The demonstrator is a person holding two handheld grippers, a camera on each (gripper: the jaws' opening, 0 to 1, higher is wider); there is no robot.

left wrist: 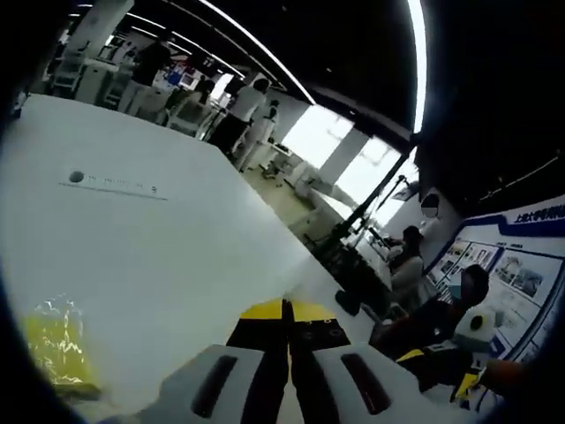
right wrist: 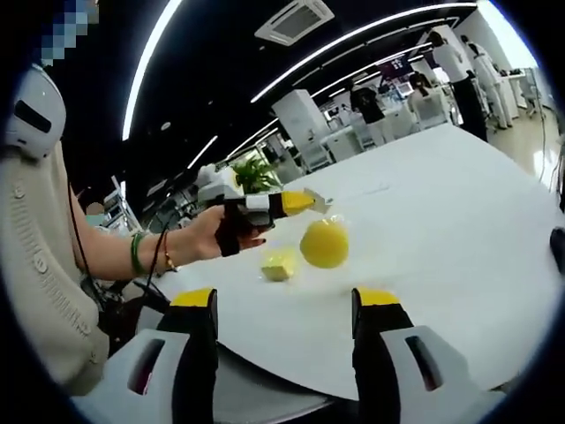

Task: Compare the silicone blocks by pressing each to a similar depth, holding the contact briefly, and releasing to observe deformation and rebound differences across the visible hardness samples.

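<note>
Your left tongs (right wrist: pixel 309 201) are gripping a bagged yellow block (right wrist: pixel 324 243) above the tabletop (right wrist: pixel 441 221); right tongs (right wrist: pixel 287 305) are gaping wide.

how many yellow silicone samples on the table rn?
2 visible in the right gripper view: a rounded yellow sample below the left claw, and a smaller pale yellow block beside it. More may be hidden.
</note>
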